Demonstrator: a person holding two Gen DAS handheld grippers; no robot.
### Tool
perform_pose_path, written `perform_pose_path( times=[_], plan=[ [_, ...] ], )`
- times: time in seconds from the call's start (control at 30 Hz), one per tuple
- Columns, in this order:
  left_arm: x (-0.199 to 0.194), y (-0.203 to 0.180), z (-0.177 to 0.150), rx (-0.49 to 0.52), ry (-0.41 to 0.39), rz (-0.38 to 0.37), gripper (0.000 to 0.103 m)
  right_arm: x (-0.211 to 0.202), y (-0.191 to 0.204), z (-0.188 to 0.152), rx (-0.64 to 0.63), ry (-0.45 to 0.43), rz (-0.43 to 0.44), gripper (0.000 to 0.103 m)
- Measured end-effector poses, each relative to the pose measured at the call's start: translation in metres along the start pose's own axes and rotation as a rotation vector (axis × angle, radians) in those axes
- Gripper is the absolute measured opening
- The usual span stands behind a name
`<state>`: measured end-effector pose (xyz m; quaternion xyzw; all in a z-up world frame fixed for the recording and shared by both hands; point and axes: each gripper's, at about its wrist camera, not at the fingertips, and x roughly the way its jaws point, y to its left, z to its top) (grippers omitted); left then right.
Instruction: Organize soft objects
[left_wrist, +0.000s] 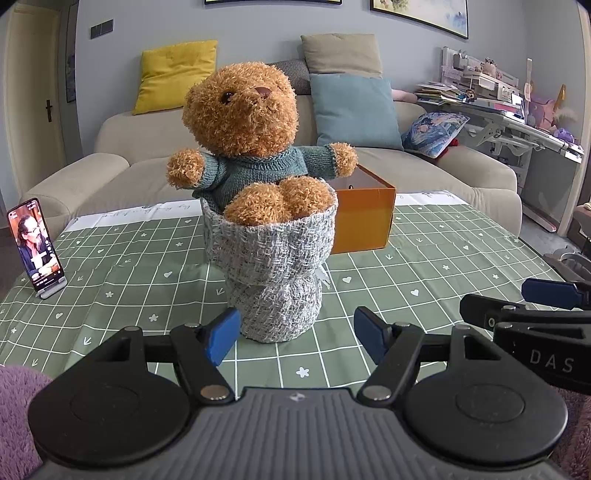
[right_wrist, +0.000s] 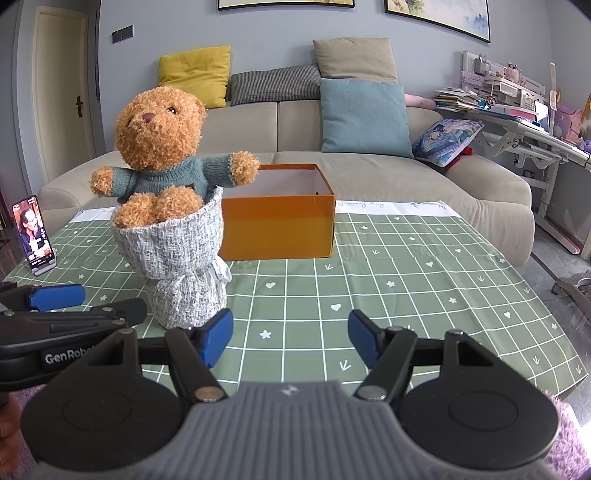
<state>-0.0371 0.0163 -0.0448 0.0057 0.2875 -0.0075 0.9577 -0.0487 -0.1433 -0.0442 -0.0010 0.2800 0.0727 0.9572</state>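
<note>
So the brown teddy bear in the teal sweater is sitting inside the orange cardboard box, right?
Not quite. The brown teddy bear in the teal sweater sits in a grey woven fabric wrap; the orange cardboard box stands open behind it, as the right wrist view shows.

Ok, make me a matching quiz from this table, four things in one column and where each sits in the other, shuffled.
1. brown plush teddy bear
2. open orange cardboard box
3. black phone on a stand
4. yellow square cushion

A. far left table edge
B. on the sofa back
C. in the grey woven wrap
D. right behind the wrap

Pairs: 1-C, 2-D, 3-A, 4-B
</note>
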Motion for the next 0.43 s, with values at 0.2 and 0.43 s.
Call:
perform_pose_path(
  times=[0.2,0.43],
  plan=[
    [-0.0029,-0.0015,0.0001,0.016,-0.022,0.001,0.085,0.0013,0.0008,-0.0012,-0.003,0.002,-0.001,0.068],
    [-0.0027,-0.0013,0.0006,0.02,-0.031,0.005,0.089,0.0017,-0.0002,-0.0023,-0.004,0.005,0.0,0.068]
  ],
)
